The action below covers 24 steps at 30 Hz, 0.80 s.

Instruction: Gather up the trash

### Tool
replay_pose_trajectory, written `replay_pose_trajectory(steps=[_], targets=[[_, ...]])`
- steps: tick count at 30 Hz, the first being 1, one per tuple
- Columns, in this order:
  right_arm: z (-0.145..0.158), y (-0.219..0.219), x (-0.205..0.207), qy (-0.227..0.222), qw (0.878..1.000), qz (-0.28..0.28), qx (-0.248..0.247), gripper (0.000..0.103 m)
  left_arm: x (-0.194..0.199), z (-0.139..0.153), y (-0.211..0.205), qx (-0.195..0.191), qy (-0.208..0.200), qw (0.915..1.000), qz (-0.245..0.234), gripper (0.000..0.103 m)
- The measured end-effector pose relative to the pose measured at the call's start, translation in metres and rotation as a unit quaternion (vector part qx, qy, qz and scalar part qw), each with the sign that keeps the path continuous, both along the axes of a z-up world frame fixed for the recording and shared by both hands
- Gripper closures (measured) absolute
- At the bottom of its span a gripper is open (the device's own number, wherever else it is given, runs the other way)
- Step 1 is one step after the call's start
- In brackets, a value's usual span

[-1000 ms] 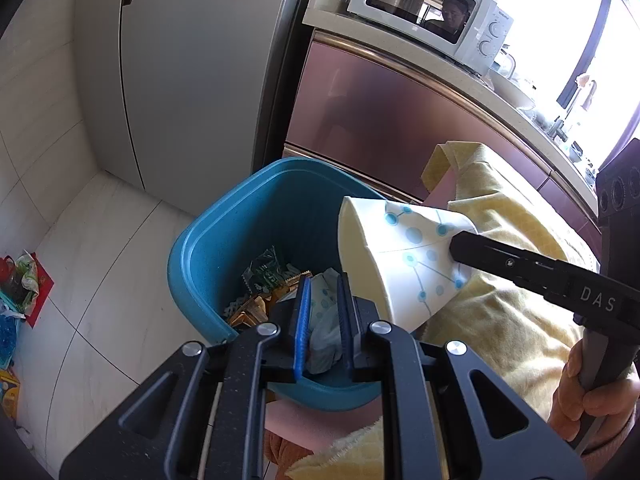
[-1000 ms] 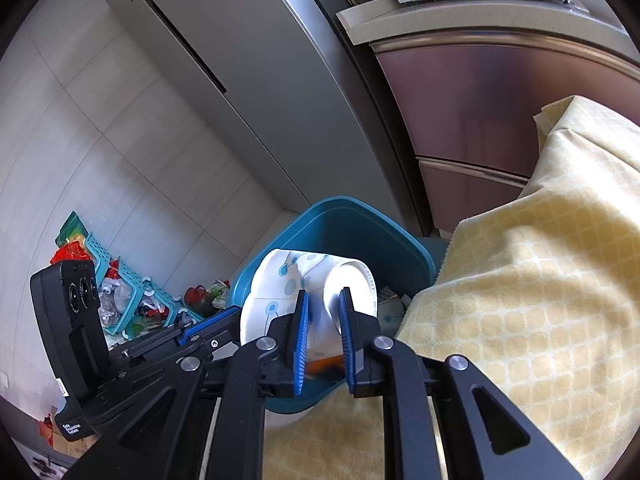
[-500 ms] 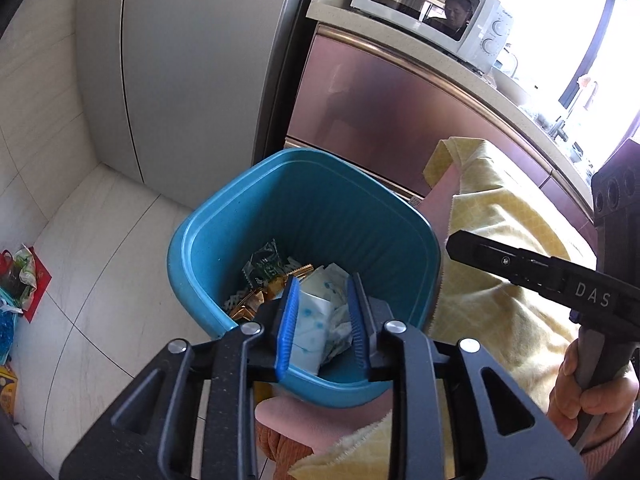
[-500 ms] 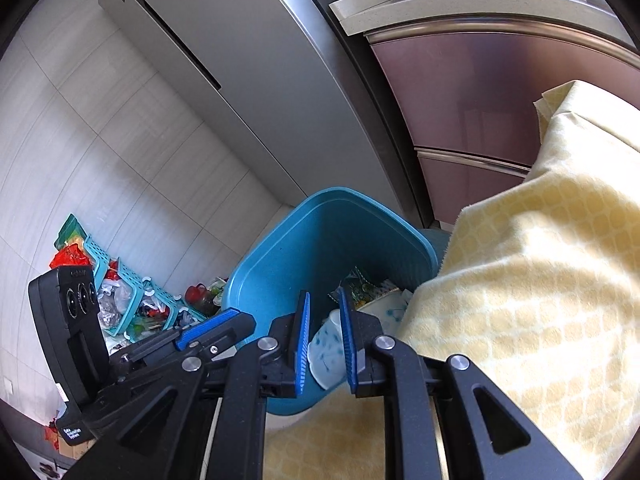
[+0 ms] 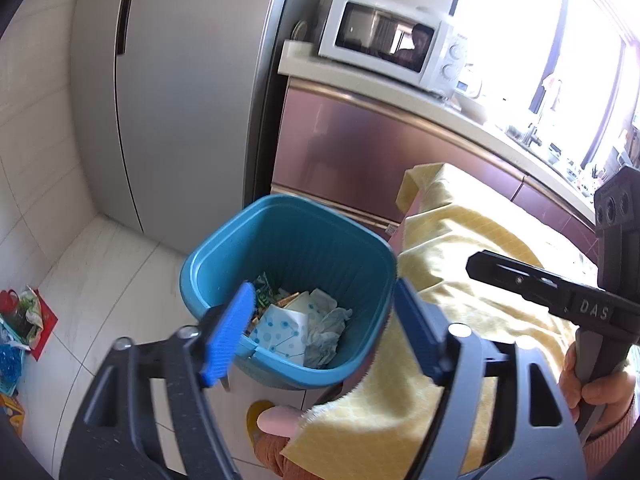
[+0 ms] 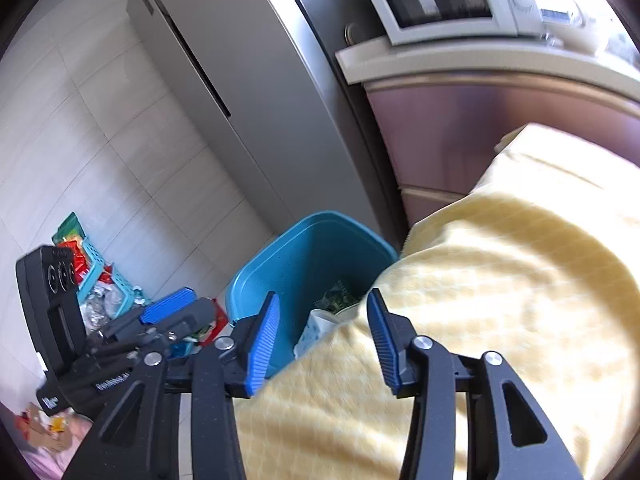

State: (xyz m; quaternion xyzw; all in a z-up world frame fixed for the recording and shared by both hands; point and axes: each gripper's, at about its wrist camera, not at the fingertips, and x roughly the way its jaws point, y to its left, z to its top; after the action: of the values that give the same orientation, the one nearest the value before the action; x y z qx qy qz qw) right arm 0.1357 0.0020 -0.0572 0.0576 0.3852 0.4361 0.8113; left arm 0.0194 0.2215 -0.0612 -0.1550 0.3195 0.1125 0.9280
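Both grippers are seen with their fingers spread wide and nothing held between them. Between the blue pads of the left gripper point(image 5: 324, 332), just beyond the fingertips, the teal bin point(image 5: 208, 268) is framed; in it lie the dotted paper cup point(image 5: 280, 332), flattened on its side, a crumpled tissue point(image 5: 326, 334) touching it on the right-finger side, and green and gold wrappers point(image 5: 272, 300) farther in. The trash dealt with here is therefore judged to be deposited, and the step in hand is taken to be a clean withdrawal from the bin.

To do this well, the fingers are best kept spread until they are clear of the rim, so that no paper is dragged back out. The right gripper point(image 6: 320, 336) is held over the yellow cloth point(image 6: 500, 300), whose edge lies just beside the bin's rim beyond its right finger; it should be lifted rather than swept sideways, since the cloth could be snagged and the bin tipped. From the left wrist view the right gripper's body appears well outside the left gripper's right finger, so the two can be drawn apart without crossing.

Farther off, beyond the left finger of each gripper, colourful litter point(image 5: 20, 316) is seen on the tiled floor point(image 5: 100, 272); whether it belongs to the task cannot be told. Beyond the bin stand a grey refrigerator point(image 5: 180, 100) and a microwave point(image 5: 392, 36).
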Motion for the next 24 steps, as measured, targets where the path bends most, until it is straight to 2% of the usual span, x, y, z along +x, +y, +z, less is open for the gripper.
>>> replay_pose_trajectory(steps=[2, 4, 7, 9, 11, 16, 19, 24], targets=[[0.005, -0.010, -0.008, -0.019, 1.000, -0.009, 0.002, 0.045, -0.006, 0.007, -0.008, 0.009, -0.013, 0.9999, -0.002, 0.017], [0.009, -0.021, -0.015, -0.037, 0.999, -0.022, 0.003, 0.041, -0.013, 0.013, -0.016, 0.020, -0.026, 0.9995, -0.001, 0.006], [0.013, -0.038, -0.028, -0.062, 0.997, -0.047, 0.001, 0.029, -0.023, 0.022, -0.029, 0.031, -0.047, 0.9984, -0.005, 0.006], [0.015, -0.049, -0.036, -0.081, 0.995, -0.065, -0.001, 0.028, -0.029, 0.027, -0.036, 0.037, -0.057, 0.9977, -0.004, 0.006], [0.014, -0.063, -0.045, -0.096, 0.992, -0.087, -0.001, 0.021, -0.034, 0.031, -0.045, 0.044, -0.069, 0.9966, -0.007, 0.006], [0.014, -0.096, -0.064, -0.135, 0.981, -0.139, -0.002, 0.012, -0.048, 0.039, -0.071, 0.073, -0.101, 0.9921, -0.010, 0.006], [0.014, -0.115, -0.072, -0.160, 0.972, -0.171, -0.009, 0.007, -0.055, 0.042, -0.084, 0.078, -0.120, 0.9896, -0.016, 0.006], [0.014, -0.146, -0.093, -0.189, 0.957, -0.219, -0.011, 0.007, -0.062, 0.048, -0.108, 0.098, -0.139, 0.9851, -0.028, 0.006]])
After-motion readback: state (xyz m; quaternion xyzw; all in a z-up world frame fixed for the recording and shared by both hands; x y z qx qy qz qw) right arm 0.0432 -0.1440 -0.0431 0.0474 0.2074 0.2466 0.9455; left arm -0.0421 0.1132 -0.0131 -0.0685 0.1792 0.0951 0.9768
